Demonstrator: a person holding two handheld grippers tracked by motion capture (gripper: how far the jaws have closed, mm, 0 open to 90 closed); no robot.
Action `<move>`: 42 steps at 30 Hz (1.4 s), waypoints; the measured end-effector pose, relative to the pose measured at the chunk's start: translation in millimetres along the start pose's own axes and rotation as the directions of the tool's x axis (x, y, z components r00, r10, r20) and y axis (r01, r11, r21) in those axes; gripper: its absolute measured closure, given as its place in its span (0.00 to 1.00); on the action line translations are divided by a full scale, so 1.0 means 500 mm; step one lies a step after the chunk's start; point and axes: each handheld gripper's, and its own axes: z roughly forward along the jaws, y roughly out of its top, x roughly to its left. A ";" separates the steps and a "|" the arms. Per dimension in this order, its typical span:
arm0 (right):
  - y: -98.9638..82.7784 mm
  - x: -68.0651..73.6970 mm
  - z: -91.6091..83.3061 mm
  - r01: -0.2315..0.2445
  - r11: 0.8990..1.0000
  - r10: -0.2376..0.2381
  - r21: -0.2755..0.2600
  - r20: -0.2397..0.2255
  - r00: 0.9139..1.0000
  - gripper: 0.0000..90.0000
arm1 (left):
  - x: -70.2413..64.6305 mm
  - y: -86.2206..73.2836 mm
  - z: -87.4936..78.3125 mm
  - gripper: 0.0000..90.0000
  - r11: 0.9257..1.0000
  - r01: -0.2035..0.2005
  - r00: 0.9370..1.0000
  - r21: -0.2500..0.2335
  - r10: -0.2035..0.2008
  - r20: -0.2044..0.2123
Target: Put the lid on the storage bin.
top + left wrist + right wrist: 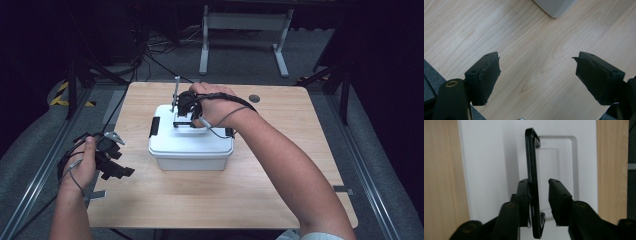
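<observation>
surfaces and finishes on the bench

the table [280,165] top looks like pale wood or wood-look laminate, smooth, with a soft satin sheen and clear grain in the left gripper view. the storage box [192,150] looks like white plastic, smooth and slightly matt, its lid [489,157] evenly pale with a moulded recess. the carry handle [532,170] is black plastic, glossy, catching a thin highlight along its edge. the side latch [154,126] is black and looks plastic too. the left gripper [537,77] has matt black jaws with dull, slightly rough pads [490,77]; the right gripper [540,195] looks the same, matt black. the floor [30,145] looks like grey carpet, rough.
</observation>
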 end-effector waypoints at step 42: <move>-0.362 -0.013 -0.155 -0.384 0.903 0.406 -0.194 0.087 0.910 0.56 | 0.000 -0.016 -0.005 0.22 0.999 0.028 0.999 -0.018 -0.028 -0.023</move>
